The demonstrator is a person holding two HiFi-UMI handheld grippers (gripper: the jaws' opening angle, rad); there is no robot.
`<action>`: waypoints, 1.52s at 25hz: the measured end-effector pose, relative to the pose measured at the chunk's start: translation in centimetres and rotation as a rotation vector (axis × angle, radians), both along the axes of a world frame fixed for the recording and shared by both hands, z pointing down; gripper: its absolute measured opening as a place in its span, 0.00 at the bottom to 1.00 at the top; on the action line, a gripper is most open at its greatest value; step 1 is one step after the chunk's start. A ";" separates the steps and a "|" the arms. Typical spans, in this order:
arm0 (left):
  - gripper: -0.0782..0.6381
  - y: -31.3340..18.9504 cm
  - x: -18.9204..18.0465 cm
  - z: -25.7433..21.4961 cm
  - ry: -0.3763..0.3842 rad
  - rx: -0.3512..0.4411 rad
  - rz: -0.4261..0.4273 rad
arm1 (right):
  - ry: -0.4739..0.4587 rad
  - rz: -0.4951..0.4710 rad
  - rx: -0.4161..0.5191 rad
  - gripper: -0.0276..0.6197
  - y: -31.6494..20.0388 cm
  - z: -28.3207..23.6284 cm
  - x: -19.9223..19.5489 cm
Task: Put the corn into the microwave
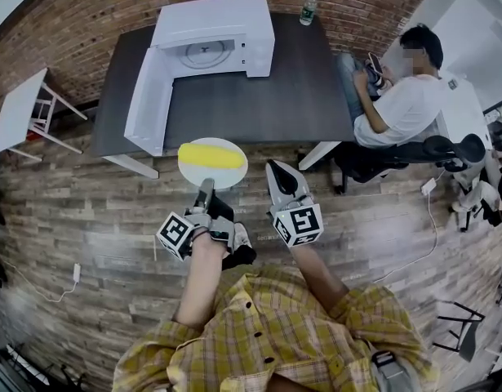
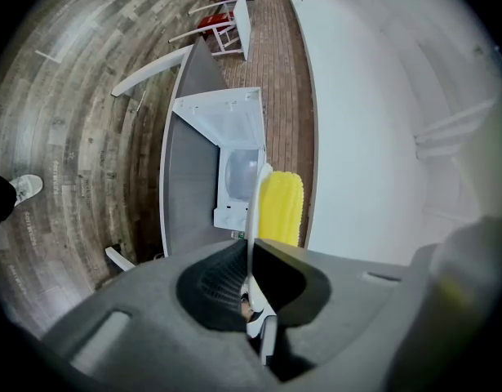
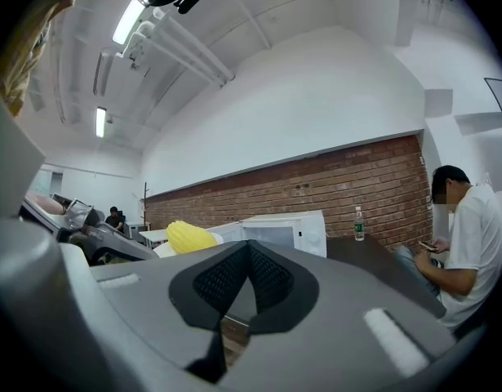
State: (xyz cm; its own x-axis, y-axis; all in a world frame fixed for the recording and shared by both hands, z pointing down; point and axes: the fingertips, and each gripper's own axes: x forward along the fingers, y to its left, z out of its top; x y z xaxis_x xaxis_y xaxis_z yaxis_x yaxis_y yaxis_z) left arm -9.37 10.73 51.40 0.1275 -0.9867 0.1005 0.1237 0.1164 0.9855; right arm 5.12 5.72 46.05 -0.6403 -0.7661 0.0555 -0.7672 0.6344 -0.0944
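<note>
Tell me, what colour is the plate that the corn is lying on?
White. The plate shows best in the head view, under the yellow corn.

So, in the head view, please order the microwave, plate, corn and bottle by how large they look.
Largest first: microwave, plate, corn, bottle. The plate is nearer, yet the microwave clearly looks larger.
</note>
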 end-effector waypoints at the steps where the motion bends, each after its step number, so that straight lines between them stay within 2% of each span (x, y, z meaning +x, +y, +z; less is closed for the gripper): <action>1: 0.13 -0.6 -0.5 -0.1 0.002 0.001 0.003 | 0.001 0.004 -0.001 0.05 -0.5 -0.1 -0.4; 10: 0.13 -5.3 -3.3 -0.2 0.002 -0.003 0.042 | 0.005 0.044 0.001 0.05 -4.7 -0.7 -2.9; 13: 0.13 -6.0 -4.1 0.4 -0.022 -0.014 0.060 | 0.008 0.047 0.007 0.05 -5.6 -0.8 -3.7; 17: 0.13 -6.9 -4.5 -0.2 0.001 0.006 0.063 | 0.018 0.066 0.010 0.05 -6.1 -1.2 -4.1; 21: 0.13 -8.2 -4.9 -0.2 -0.022 0.003 0.078 | 0.026 0.077 0.014 0.05 -7.2 -1.3 -4.4; 27: 0.13 -9.7 -5.3 -0.1 -0.001 -0.001 0.067 | 0.025 0.070 0.006 0.05 -8.7 -1.0 -5.1; 30: 0.13 -10.4 -5.8 0.8 -0.036 -0.017 0.068 | 0.024 0.062 0.001 0.05 -9.7 -0.5 -5.3; 34: 0.13 -12.8 -5.9 0.5 -0.008 -0.007 0.046 | 0.010 0.050 0.000 0.05 -12.0 -0.4 -5.7; 38: 0.13 -14.8 -6.4 0.8 -0.034 -0.021 0.040 | 0.007 0.026 0.009 0.05 -14.4 -0.7 -6.5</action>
